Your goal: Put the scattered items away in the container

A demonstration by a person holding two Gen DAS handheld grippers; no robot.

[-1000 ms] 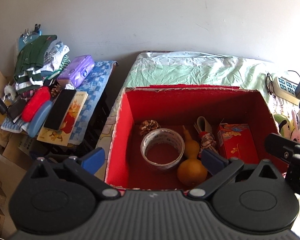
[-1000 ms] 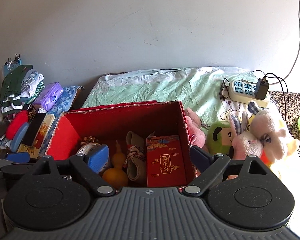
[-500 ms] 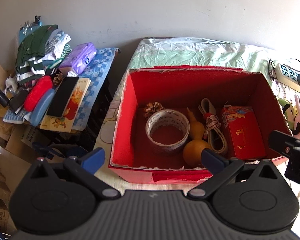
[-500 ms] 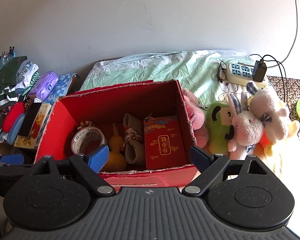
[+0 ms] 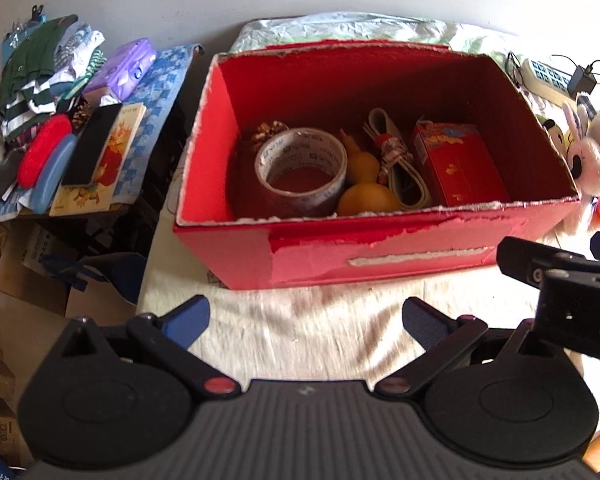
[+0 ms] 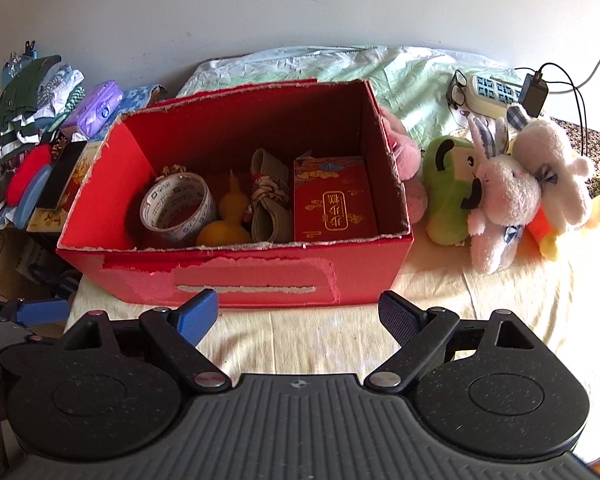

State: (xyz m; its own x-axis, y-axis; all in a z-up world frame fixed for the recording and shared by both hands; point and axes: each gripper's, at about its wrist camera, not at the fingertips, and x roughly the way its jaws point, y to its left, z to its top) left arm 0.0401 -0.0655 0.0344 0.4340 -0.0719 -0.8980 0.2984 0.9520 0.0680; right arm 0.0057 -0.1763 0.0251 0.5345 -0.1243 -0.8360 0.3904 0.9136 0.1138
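Tongs (image 5: 306, 320) (image 6: 298, 314), both spread empty, hover before seemingly torn-rimmed red box (image 6: 236, 276).

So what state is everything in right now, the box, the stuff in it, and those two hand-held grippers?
Red box: open-topped, front face torn.
Tape roll: lying flat in the box.
Yellow gourd: lying in the box.
Folded strap: bundled, in the box.
Red packet: in the box, closed.
Left hand-held gripper: open, empty.
Right hand-held gripper: open, empty.
Plush toys: outside the box.
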